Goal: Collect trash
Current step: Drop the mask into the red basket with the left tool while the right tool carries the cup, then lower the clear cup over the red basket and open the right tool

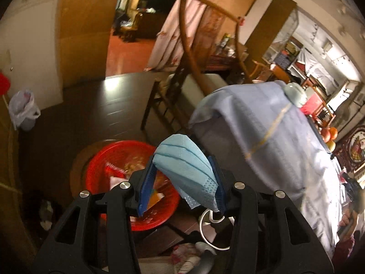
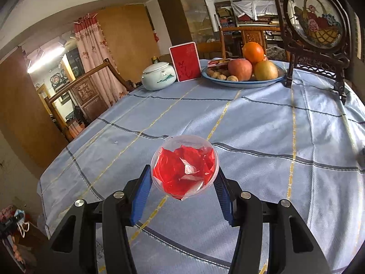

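My left gripper (image 1: 182,171) is shut on a light blue face mask (image 1: 184,159), which is folded between the blue pads with its white ear loop dangling below. Under and left of it on the dark floor sits a red basin (image 1: 109,157) holding paper scraps and wrappers. In the right wrist view, my right gripper (image 2: 183,173) is shut on a clear round plastic container (image 2: 173,146) with crumpled red wrappers inside. It hangs just above the blue checked tablecloth (image 2: 251,125) near the table's front edge.
The cloth-draped table corner (image 1: 262,132) is just right of the left gripper, with a wooden chair (image 1: 182,80) behind it. A bagged white bin (image 1: 22,111) stands far left. On the table are a fruit plate (image 2: 228,83), a white lidded jar (image 2: 158,75), a red card (image 2: 185,61) and a framed screen (image 2: 314,22).
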Motion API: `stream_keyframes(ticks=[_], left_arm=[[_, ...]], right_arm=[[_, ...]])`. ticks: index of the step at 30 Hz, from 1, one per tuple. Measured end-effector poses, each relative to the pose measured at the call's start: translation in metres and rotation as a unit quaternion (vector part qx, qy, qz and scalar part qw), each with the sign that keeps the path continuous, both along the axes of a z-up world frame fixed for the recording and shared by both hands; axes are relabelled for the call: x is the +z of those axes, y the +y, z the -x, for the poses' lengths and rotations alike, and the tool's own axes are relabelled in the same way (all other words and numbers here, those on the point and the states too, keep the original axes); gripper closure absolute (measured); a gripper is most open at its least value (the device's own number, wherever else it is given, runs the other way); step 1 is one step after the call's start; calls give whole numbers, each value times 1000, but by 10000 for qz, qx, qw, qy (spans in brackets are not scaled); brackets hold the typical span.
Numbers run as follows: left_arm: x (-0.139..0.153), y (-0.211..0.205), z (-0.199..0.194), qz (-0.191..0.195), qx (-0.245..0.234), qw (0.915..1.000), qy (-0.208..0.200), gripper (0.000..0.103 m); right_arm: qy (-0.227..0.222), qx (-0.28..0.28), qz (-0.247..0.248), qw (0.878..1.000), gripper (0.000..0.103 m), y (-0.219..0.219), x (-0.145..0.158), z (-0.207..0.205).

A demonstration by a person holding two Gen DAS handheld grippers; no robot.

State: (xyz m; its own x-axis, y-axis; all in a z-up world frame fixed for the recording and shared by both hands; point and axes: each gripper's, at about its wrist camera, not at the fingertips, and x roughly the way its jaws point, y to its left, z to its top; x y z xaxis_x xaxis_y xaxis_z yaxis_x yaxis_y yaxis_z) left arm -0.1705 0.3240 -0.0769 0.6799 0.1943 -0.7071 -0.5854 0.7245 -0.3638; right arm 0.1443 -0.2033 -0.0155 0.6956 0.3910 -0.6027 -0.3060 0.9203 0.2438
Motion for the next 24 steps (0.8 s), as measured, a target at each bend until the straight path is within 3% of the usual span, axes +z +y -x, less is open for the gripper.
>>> stream_keyframes(ticks=[8, 9, 11, 14, 18, 24], left_arm=[[-36, 32, 7, 291, 326, 9990, 92, 53], [-40, 36, 7, 300, 405, 9986, 149, 49], [-45, 40, 7, 244, 593, 9976, 259, 29], [-48, 41, 10, 127, 853, 9956, 375, 9], [-49, 50, 20, 12, 1309, 9905, 429, 8], [-51, 66, 43, 157, 1990, 9797, 180, 7]], right_arm=[[-36, 245, -382, 9990, 49, 34, 9, 17], [-33, 331, -402, 9986, 49, 43, 11, 20], [-50, 625, -411, 9972, 49, 70, 15, 27], [-142, 1197, -377, 9920, 49, 120, 25, 45], [-237, 1893, -339, 9810, 49, 177, 36, 72], [-138, 3127, -148, 9496, 49, 271, 33, 127]])
